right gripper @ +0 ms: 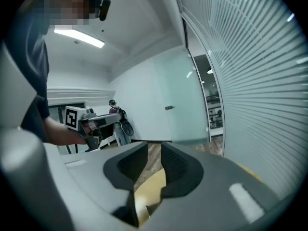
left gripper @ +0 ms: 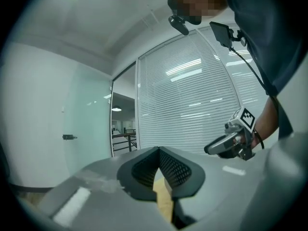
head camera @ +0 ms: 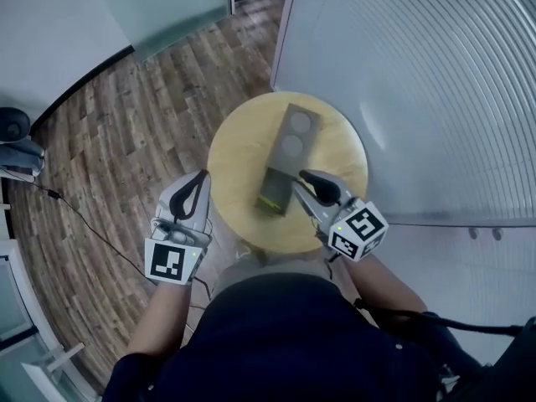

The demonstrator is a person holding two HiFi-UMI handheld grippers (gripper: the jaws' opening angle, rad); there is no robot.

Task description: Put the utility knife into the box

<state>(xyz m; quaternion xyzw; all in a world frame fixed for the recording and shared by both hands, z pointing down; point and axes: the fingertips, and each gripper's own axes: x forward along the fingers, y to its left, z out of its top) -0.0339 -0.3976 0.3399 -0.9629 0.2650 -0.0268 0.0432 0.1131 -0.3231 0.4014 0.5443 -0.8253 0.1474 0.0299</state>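
Note:
A long grey box point(head camera: 295, 132) with two round recesses lies on the small round wooden table point(head camera: 239, 153). At its near end is a dark utility knife point(head camera: 273, 198) with a yellow-green stripe; I cannot tell whether it sits inside the box or on top of it. My right gripper point(head camera: 305, 178) hovers just right of the knife, its jaws a narrow gap apart with nothing between them. My left gripper point(head camera: 201, 177) is at the table's left edge, tips together and empty. From each gripper view only a sliver of tabletop point(right gripper: 149, 186) shows between the jaws.
The table stands on wood-plank floor point(head camera: 142, 115). A glass wall with blinds point(head camera: 419, 74) runs close along the right. A black cable point(head camera: 84, 220) crosses the floor at left. A person point(right gripper: 115, 113) stands far off in the right gripper view.

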